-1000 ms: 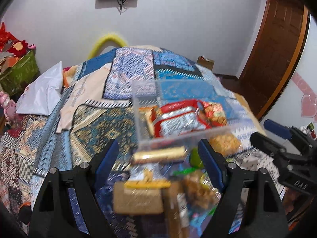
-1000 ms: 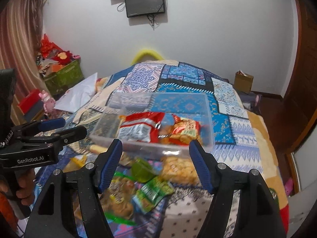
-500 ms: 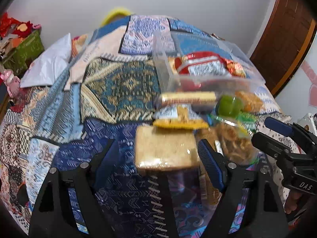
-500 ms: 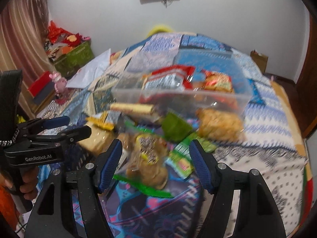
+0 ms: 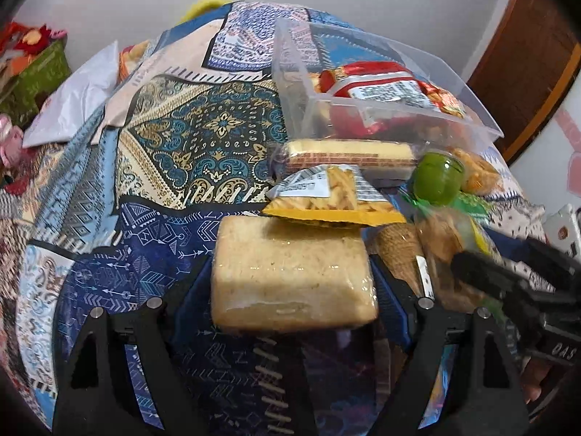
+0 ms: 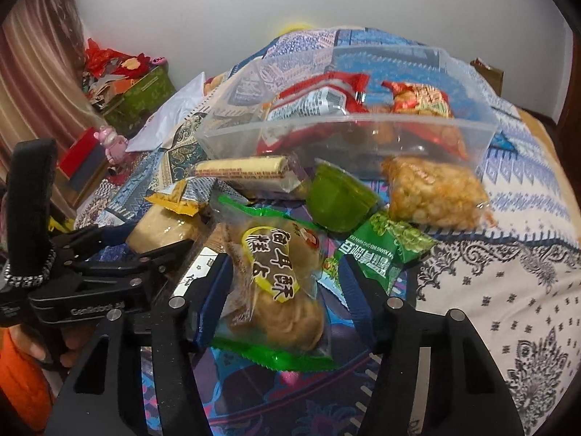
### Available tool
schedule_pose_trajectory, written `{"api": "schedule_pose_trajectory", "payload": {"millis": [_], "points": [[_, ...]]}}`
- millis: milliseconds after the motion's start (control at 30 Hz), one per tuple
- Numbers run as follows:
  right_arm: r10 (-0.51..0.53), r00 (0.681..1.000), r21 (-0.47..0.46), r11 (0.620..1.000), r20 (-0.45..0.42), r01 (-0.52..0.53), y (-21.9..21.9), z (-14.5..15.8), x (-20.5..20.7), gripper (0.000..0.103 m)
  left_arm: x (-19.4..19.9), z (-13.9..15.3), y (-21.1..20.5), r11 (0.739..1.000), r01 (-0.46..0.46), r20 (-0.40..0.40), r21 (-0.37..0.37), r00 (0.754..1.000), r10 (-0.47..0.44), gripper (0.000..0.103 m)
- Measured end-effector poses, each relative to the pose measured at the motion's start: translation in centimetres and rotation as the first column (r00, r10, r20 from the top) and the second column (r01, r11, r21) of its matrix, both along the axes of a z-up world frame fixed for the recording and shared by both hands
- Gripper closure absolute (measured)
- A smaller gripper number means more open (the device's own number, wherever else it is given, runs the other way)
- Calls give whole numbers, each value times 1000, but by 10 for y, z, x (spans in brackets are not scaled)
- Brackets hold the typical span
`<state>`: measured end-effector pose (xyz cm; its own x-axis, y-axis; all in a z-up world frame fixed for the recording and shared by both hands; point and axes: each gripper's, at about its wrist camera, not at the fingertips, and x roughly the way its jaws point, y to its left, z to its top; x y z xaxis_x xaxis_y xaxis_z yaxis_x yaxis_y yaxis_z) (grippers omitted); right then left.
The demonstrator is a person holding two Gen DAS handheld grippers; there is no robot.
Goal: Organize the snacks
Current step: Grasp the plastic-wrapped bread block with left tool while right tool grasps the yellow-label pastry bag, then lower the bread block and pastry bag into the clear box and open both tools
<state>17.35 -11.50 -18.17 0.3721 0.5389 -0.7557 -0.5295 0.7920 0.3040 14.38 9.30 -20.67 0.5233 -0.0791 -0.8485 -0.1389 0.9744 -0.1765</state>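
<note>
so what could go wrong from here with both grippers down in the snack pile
The left gripper brackets the clear-wrapped cake block, which looks soft, so squeezing may crush it. The yellow chip packet overlaps its far edge and could be dragged along. The right gripper straddles the bagged pastry close to the left one, risking a bump.

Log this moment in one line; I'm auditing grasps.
left gripper: open around tan block | right gripper: open around pastry bag | bin: partly filled

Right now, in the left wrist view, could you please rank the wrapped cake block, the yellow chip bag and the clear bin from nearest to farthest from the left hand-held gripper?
1. Wrapped cake block, between its fingers.
2. Yellow chip bag, just beyond.
3. Clear bin, farthest, upper right.
</note>
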Motion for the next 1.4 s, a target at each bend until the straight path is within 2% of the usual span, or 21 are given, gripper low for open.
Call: {"api": "schedule_pose_trajectory", "payload": {"millis": [133,167,200,533,700,933,1167,1400], "points": [[15,1000,12,1000,-23,-14,2,-4,-1,49,3,-5,7,999,-19,5,-45,1000,19,21],[22,999,15,1000,-26,-21,2,-3,-1,51,2,-5,7,999,-17,12,-41,1000,17,23],[27,999,18,999,-28,-27,2,-2,-2,58,1,-4,6,999,-15,20,-32,1000,15,23],[25,1000,13,1000,2,-25,-2,9,-7,70,-24,7,7,999,-33,46,18,998,32,24],[24,998,9,1000,54,-24,-7,23,-15,71,-40,21,11,998,-53,74,25,996,51,24],[-9,993,26,1000,117,6,-21,47,-18,71,-56,55,14,997,-71,148,33,987,65,24],[-56,982,42,998,180,49,-33,72,-6,71,-48,86,8,997,-60,217,39,975,50,24],[-108,963,61,994,249,95,-45,98,12,71,-19,112,-3,998,-43,265,37,964,32,24]]}}
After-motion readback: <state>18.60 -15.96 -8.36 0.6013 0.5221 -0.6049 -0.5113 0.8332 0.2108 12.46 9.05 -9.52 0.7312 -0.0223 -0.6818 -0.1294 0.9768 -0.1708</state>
